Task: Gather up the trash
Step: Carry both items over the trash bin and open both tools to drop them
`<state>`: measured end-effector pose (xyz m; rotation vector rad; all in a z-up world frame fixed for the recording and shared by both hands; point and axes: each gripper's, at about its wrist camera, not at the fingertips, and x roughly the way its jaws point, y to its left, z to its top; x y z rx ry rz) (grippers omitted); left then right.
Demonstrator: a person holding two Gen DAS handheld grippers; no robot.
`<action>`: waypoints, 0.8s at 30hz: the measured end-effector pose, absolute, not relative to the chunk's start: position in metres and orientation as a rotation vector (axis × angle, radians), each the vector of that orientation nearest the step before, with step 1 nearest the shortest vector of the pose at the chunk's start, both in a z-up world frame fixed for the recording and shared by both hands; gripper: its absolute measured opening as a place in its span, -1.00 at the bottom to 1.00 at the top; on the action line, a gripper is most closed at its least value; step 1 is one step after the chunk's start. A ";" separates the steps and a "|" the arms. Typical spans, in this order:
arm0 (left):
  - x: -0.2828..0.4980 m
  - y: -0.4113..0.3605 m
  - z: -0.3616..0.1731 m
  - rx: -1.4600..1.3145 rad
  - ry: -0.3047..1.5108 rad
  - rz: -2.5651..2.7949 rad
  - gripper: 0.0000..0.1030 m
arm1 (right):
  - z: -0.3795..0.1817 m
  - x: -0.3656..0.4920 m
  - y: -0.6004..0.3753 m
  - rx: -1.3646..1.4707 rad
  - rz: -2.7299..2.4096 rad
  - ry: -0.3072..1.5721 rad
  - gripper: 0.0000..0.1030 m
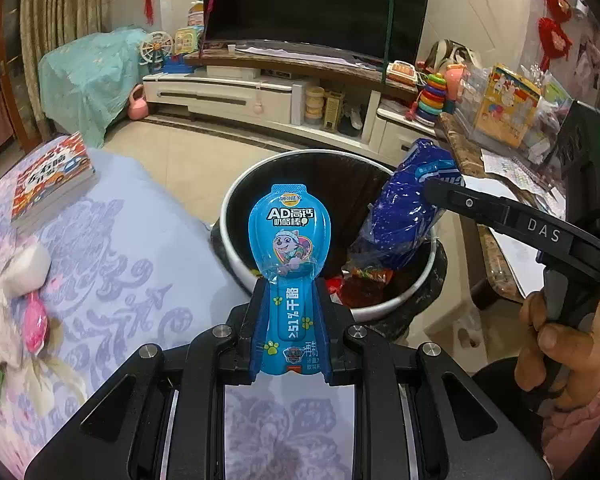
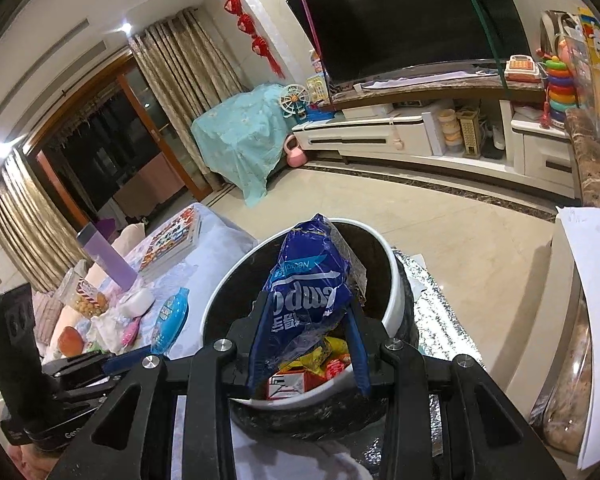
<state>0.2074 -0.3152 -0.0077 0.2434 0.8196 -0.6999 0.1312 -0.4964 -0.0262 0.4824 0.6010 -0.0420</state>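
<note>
Looking through the left wrist camera, I see the trash bin (image 1: 236, 240), white-rimmed with a dark liner, holding red and orange wrappers at its bottom. My left hand-held gripper (image 1: 288, 292) is closed narrowly on the stem of a light-blue cheese-stick wrapper (image 1: 289, 236), printed "AD" and ">51%", its round head standing up over the bin's near rim. The right hand-held gripper (image 1: 436, 188), marked "DAS", holds a dark-blue plastic bag (image 1: 404, 216) above the bin.

Through the right wrist camera, I see the right gripper's fingers (image 2: 260, 332) pinching that crumpled bag, its white lettering upside down, over the bin with red and yellow packets inside.
</note>
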 end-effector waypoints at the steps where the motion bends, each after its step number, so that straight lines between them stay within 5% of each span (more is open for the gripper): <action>1: 0.209 -0.318 -0.008 0.251 0.819 -0.697 -0.62 | -0.026 0.133 -0.497 0.482 -0.043 0.605 -0.31; 24: 0.231 -0.357 -0.019 0.320 0.852 -0.719 -0.60 | -0.030 0.164 -0.505 0.425 -0.050 0.680 -0.22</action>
